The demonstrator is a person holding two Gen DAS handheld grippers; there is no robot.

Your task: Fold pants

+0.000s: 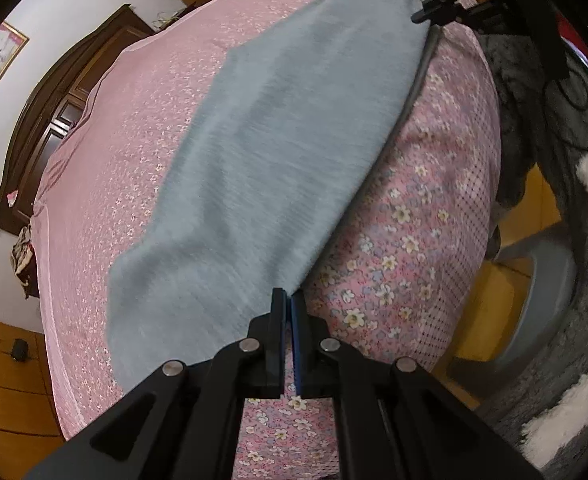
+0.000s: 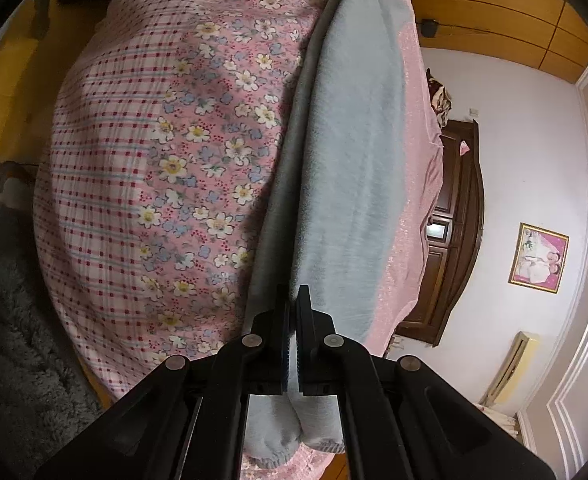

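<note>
Pants [image 1: 262,140], grey-blue and fleecy, lie stretched in a long band along the bed [image 1: 126,160], near its edge; a darker grey layer shows along one side of them; the ribbed cuffs [image 2: 278,440] bunch just under the right gripper [image 2: 292,300]. That gripper's fingers are pressed together, pinching the cloth at the cuff end; the left gripper [image 1: 288,300] pinches the opposite end, its fingers likewise closed on the fabric edge. The bed wears a glossy pink cover with small pale flowers; beside the pants a quilt [image 1: 425,216] drapes over the edge, floral and checked. A shaggy dark rug [image 2: 18,340] lies on the wooden floor; a framed picture [image 2: 538,258] hangs on the wall.
</note>
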